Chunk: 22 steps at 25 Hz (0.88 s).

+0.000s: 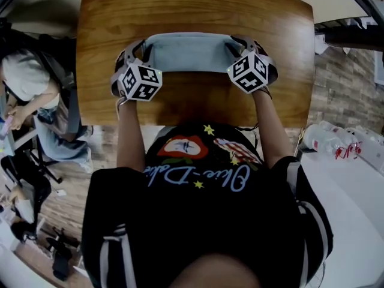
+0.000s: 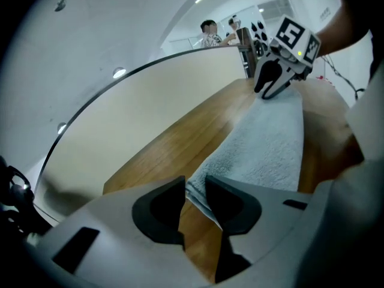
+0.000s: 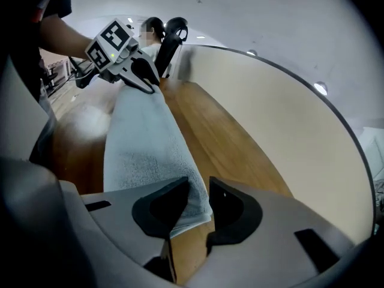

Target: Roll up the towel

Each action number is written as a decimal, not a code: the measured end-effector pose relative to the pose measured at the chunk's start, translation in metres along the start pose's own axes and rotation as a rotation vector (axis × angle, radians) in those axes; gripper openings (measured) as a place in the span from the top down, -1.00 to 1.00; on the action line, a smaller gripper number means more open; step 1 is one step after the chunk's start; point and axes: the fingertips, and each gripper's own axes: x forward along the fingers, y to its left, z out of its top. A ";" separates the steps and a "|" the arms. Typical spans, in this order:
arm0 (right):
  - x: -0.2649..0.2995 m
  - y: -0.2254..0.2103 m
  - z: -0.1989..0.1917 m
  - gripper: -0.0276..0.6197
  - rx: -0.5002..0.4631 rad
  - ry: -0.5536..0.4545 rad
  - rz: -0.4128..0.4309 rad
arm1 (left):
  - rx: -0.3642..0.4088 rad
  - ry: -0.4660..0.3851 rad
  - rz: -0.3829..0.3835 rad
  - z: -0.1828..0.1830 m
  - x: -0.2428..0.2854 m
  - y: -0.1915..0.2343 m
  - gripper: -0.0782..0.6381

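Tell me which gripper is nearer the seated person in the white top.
Left. The left gripper is at the towel's end on the seated person's side of the table; the right gripper is at the towel's opposite end, farther off.

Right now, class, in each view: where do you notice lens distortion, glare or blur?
Head view: fisheye bows the table edges, corners go dark. Left gripper view: ceiling lights glare, the wall top line curves. Right gripper view: towel texture sharp, near jaws soft.
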 end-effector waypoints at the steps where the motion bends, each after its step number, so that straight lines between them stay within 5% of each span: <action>1: 0.003 -0.001 -0.001 0.67 0.001 0.004 -0.004 | 0.002 0.005 0.014 0.000 0.002 0.001 0.49; 8: 0.012 0.000 -0.003 0.67 0.040 0.002 0.017 | -0.025 0.019 0.039 -0.002 0.010 0.003 0.49; 11: 0.006 -0.005 -0.001 0.67 0.099 -0.045 -0.004 | -0.118 -0.031 0.056 0.000 0.004 0.011 0.49; 17: -0.053 -0.051 0.012 0.67 0.488 -0.361 -0.134 | -0.417 -0.208 0.135 0.014 -0.042 0.056 0.48; 22: -0.110 -0.063 0.025 0.83 0.633 -0.559 -0.204 | -0.558 -0.390 0.124 0.035 -0.088 0.068 0.65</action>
